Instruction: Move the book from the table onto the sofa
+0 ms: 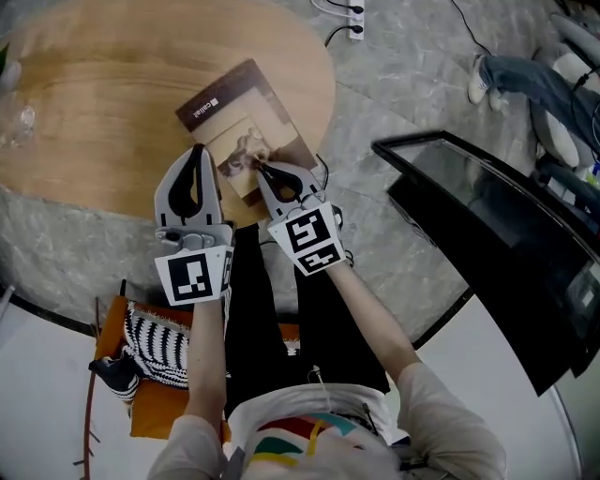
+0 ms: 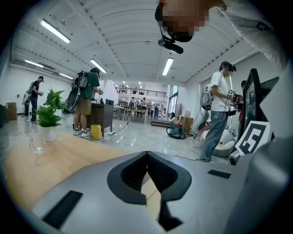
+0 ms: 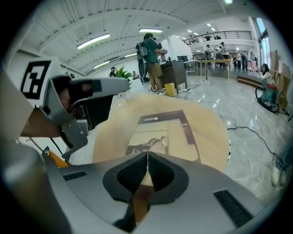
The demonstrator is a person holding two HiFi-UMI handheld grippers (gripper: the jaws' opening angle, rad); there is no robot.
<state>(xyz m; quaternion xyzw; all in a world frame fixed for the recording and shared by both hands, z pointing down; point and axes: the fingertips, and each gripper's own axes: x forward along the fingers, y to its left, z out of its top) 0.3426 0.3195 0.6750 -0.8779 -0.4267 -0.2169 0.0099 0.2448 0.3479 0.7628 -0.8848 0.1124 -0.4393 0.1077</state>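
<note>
- Book: one, with a brown and cream cover. It lies flat on the worktop, near the edge closest to the wearer and set at an angle. It has not been lifted.
- Worktop: one, round, pale wood.
- Left gripper: one. Its own view shows the jaws closed tip to tip with nothing between them. It is held over the bare wood just beside the book's left edge.
- Right gripper: one. The jaws are closed and empty, and its view looks straight down at the cover. From the head view its tip lies over the book's near end; I cannot tell whether it touches.
- Marker cubes: two, one on each gripper, on the left and on the right.
- Drinking glass: one, clear, standing on the far part of the worktop, well apart from the book.
- Potted plant: one, green, in a white pot beside the glass.
- Dark screen: one, a black panel standing on the floor to the right of the worktop.
- Power strip: one, white, on the grey floor beyond the worktop, with cables plugged in.
- Orange seat: one, by the wearer's left leg, with one black-and-white striped cloth on it.
- Bystander's leg: one in the head view, in jeans and a white shoe, at the upper right.
</note>
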